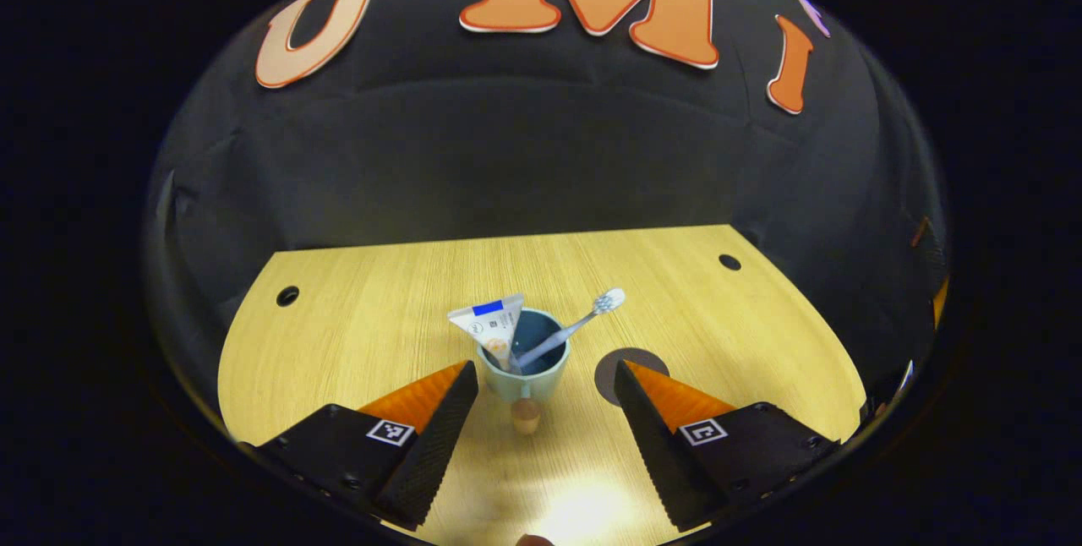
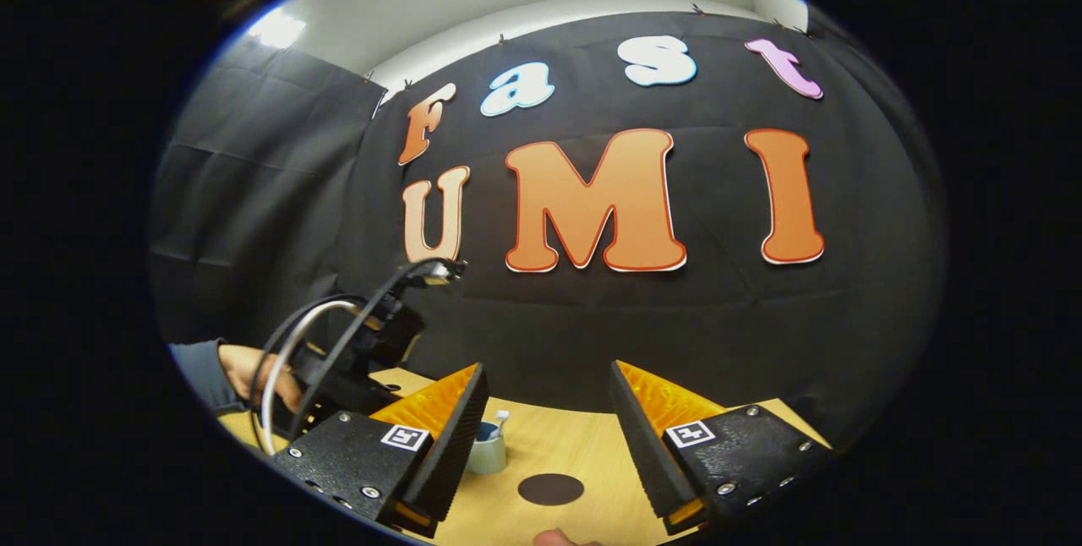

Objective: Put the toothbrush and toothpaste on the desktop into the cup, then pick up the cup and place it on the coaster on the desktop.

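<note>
The cup (image 1: 524, 364) stands on the desk (image 1: 380, 318) with the toothpaste tube (image 1: 493, 324) and toothbrush (image 1: 571, 328) already leaning inside it, so loading looks done. The left claw (image 1: 545, 398) is spread wide, lined up to straddle the cup. The coaster (image 1: 630, 370) lies just beside the cup (dark, round). The right claw (image 2: 548, 419) hangs wide above the coaster, idle.

— What colours are being shown on the desk (image 1: 355, 335)?
— Pale yellow wood grain is being shown, with a dark brown round coaster (image 1: 610, 362) laid on it.
— And the cup (image 1: 524, 360)?
— Pale mint outside, deep blue inside. A white tube (image 1: 490, 324) banded in blue is being held in it, beside a brush (image 1: 575, 324) in pale lavender with white bristles.
— The sleeve (image 2: 199, 373)?
— Grey-blue is being shown.
</note>
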`<state>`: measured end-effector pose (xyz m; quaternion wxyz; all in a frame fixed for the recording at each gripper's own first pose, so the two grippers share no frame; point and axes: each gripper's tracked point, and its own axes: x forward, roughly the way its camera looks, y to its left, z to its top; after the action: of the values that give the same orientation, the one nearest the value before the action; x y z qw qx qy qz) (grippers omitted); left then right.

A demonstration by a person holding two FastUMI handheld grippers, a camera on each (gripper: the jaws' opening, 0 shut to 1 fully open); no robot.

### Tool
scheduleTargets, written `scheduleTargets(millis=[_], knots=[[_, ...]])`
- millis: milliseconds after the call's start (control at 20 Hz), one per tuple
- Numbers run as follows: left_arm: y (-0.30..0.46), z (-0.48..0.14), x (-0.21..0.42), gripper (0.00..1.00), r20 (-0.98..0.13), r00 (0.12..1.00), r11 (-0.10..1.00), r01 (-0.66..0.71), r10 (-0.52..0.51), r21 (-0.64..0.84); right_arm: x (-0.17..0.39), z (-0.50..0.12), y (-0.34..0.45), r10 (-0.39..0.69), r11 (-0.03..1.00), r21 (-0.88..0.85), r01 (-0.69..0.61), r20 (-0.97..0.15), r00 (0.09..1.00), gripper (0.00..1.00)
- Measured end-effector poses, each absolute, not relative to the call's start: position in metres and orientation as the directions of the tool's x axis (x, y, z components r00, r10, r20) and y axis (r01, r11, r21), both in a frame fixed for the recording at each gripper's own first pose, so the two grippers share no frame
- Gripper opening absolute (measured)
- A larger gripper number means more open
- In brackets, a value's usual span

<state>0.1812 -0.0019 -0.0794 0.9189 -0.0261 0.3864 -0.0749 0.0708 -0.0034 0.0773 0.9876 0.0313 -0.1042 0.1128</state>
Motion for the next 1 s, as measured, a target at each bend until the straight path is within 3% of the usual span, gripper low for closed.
scheduleTargets(millis=[350,650,750,800,900,950,1000], knots=[[-0.014,-0.137,0.187,0.98,-0.873,0.474,0.991,0.12,-0.111,-0.061,0.023,0.077,-0.023,0.252,0.967,-0.019,-0.255,0.245,0.936,0.89],[0.0,-0.162,0.192,0.94,-0.916,0.401,0.995,0.094,-0.016,0.024,0.005,0.064,-0.039,0.247,0.969,-0.021,-0.248,0.219,0.944,0.92],[0.012,-0.172,0.193,0.74,-0.922,0.388,0.996,0.082,0.001,0.036,-0.001,0.059,-0.038,0.258,0.966,-0.027,-0.258,0.212,0.942,0.93],[0.012,-0.179,0.195,0.55,-0.924,0.382,0.997,0.076,0.001,0.032,-0.005,0.059,-0.038,0.261,0.965,-0.029,-0.261,0.213,0.941,0.93],[0.013,-0.178,0.191,0.35,-0.922,0.387,0.998,0.053,0.006,0.028,-0.009,0.059,-0.042,0.259,0.965,-0.023,-0.26,0.219,0.941,0.94],[0.013,-0.177,0.188,0.34,-0.923,0.384,0.999,0.046,0.005,0.025,-0.011,0.057,-0.044,0.256,0.966,-0.019,-0.258,0.22,0.941,0.94],[0.014,-0.177,0.192,0.25,-0.919,0.394,0.999,0.04,0.0,0.017,-0.013,0.054,-0.046,0.253,0.966,-0.014,-0.256,0.219,0.942,0.94]])
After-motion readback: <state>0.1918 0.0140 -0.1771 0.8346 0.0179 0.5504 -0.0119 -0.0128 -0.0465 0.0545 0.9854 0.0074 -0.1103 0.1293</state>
